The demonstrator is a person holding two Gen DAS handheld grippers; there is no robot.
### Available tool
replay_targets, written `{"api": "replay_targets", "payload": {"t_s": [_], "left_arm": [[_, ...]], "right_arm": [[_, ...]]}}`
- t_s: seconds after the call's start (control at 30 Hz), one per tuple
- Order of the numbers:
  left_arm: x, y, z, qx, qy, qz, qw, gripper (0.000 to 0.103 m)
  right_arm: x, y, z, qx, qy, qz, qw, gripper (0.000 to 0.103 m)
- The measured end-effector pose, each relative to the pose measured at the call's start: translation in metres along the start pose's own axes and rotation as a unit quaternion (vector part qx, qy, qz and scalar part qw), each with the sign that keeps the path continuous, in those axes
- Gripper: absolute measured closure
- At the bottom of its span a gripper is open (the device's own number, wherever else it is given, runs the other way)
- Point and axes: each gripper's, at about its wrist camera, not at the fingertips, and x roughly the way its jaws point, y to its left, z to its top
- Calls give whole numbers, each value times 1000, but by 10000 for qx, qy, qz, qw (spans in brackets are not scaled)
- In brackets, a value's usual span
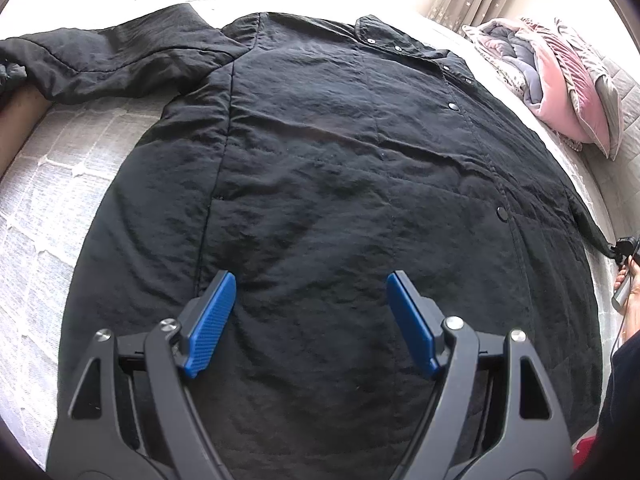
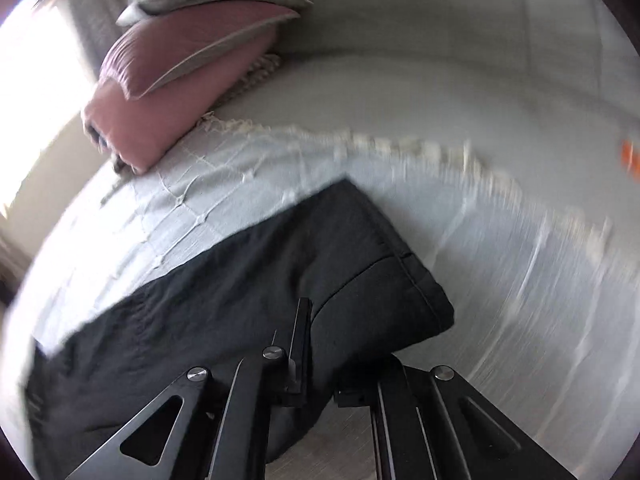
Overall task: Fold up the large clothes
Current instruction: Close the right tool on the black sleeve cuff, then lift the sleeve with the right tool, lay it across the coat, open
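Left wrist view: black coat point(image 1: 340, 160) spread flat across quilted grey bed cover point(image 1: 48, 200), one sleeve point(image 1: 120, 60) flung out sideways. Left gripper point(image 1: 310, 280) released, blue ribbed pads point(image 1: 212, 312) wide apart, hovering over the lower body panel.

Right wrist view, blurred: right gripper point(image 2: 316, 332) seemingly clenched on a coat corner, though one finger hidden under cloth.

Risks:
- Likely to slip: smooth, crinkled, lightly padded shell, prone to sliding off a thin pinch.
- Likely to drag: bulky weight pulling the spread body askew under a one-sided lift.
- Could bunch the fringed cover underneath.
- Could snag the metal snaps point(image 1: 453, 107) along the placket.
- Could crowd the plump pink and grey pillows point(image 1: 560, 92) near the far edge.
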Motion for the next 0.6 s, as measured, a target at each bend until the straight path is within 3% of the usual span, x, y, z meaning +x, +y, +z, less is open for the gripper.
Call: {"api": "replay_targets", "payload": {"t_s": [0.17,0.33,0.47,0.6], "left_arm": [[-1,7,3,-151,-6,-192,9997,25],[0,13,5,-103,23,-239,9997,25],[-1,15,8,-47,73,-359,9993,24],[0,7,2,233,27,-199,9995,23]], "right_arm": [[-19,18,34,-555,-495,-549,9957,98],[-35,7,59,-335,-723,-819,9934,98],[-22,20,37,-585,-529,-454,9959,97],[-23,55,6,-948,-571,-43,9939,96]]}}
